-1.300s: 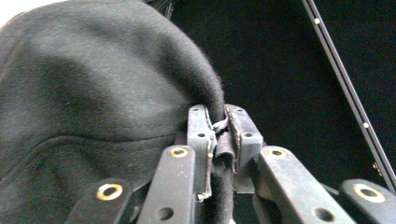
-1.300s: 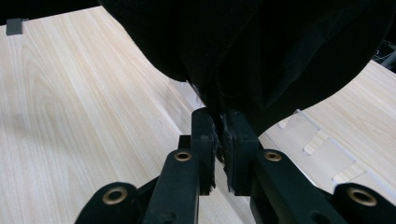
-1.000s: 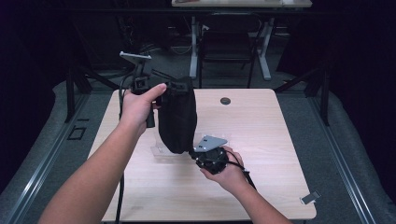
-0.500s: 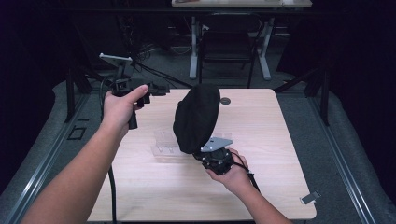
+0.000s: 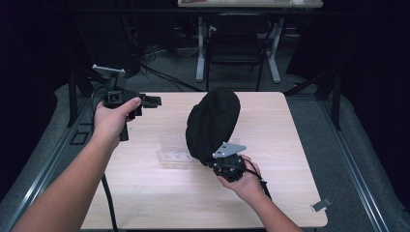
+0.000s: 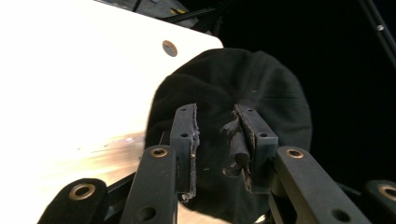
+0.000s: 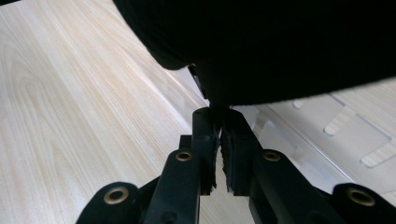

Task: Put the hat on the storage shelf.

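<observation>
While the right claw [image 5: 223,153] sits low in the middle of the high view, its jaws are pressed together on the lower edge of a black cloth cap [image 5: 212,123], which stands up from the grip and leans toward the upper right of the frame. In the right gripper view the same cap [image 7: 280,46] fills the top of the frame as a dark mass, and the jaws meet on a fold of its fabric just below.

Beneath the cap, on the pale wooden surface [image 5: 290,125], lies a clear plastic tray [image 5: 174,147]; the cap hides its right end, and its moulded slots show again at the right of the right gripper view [image 7: 336,126].

The left claw [image 5: 151,101] hangs at the upper left of the high view, over the surface's far left corner and well apart from the cap. Its jaws stand apart with nothing between them, having just been opening a little. In the left gripper view the cap [image 6: 261,88] lies beyond those jaws, untouched, and worn padding peels from the inner faces.

A small round dark disc [image 6: 169,47] sits near the far edge of the surface. A dark chair [image 5: 237,50] stands on the floor beyond that edge, and a small clip-like object [image 5: 321,205] lies at the surface's lower right corner.
</observation>
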`<state>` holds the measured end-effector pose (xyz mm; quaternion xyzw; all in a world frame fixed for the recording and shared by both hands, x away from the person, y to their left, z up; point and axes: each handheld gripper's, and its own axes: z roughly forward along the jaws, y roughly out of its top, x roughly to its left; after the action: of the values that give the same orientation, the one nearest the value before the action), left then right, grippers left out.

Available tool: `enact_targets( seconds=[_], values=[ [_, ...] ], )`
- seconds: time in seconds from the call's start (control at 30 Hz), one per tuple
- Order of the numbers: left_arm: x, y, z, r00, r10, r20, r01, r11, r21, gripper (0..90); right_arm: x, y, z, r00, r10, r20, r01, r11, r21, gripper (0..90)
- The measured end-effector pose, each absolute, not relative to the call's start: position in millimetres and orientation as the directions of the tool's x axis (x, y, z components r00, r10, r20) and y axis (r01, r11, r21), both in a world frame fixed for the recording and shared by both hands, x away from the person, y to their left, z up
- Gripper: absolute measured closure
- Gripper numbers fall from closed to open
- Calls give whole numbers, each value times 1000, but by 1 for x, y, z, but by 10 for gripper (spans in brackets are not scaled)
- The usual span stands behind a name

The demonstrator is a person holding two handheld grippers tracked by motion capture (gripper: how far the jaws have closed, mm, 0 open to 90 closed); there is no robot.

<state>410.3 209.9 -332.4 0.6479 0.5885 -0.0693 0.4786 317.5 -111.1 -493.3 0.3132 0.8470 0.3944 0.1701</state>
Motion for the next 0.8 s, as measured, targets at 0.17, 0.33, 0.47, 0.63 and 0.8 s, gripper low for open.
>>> enact_targets(
  seconds=[0.17,0.33,0.47,0.63,0.8],
  values=[
    [408,222,-335,287,741,-608,820,138,555,696,315,-117,-495,-746,665,-36,403,493,771,810],
    [405,230,-336,273,759,-591,821,137,555,697,311,-122,-494,-742,668,-55,395,503,769,773],
    [401,235,-340,272,791,-548,814,115,569,684,306,-133,-492,-730,680,-73,395,507,766,732],
    [395,239,-345,294,833,-469,794,60,605,662,300,-146,-491,-715,691,-105,389,518,762,654],
    [387,245,-354,307,865,-396,779,10,626,646,295,-160,-495,-691,711,-130,400,526,751,611]
  ],
)
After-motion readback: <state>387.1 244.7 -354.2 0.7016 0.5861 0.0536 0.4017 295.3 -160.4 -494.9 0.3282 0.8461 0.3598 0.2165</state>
